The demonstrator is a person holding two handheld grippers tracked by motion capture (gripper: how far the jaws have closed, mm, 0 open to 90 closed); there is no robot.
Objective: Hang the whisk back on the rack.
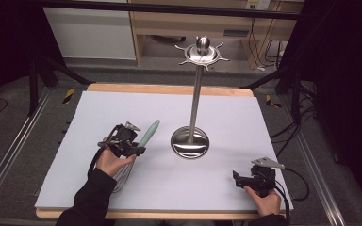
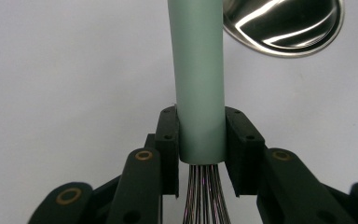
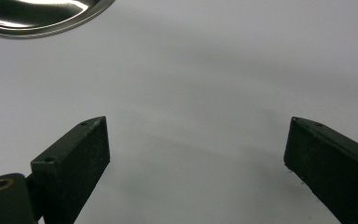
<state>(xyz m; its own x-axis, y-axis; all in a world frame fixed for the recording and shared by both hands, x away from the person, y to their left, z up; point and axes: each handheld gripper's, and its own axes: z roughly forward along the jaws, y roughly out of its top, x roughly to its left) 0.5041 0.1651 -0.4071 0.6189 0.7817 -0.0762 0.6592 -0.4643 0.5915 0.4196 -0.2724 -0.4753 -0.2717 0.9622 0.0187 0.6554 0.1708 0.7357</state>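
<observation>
**Whisk pinched at the handle base – right claw idle**

The left gripper is sitting on the left half of the white table, with the person's left hand wrapped behind it. Its jaws are pinching the whisk by the low end of the pale green handle, both pads pressing flat against the handle's sides. In the left gripper view the handle is running straight out from between the jaws toward the far side, while the wire loops are trailing back beneath the gripper toward the person. In the high view the handle is pointing far and slightly right, toward the round base of the steel utensil stand – near it, not touching.

The right gripper is resting near the right front corner of the table, its jaws spread wide over bare surface and gripping nothing – well apart from the whisk.
</observation>
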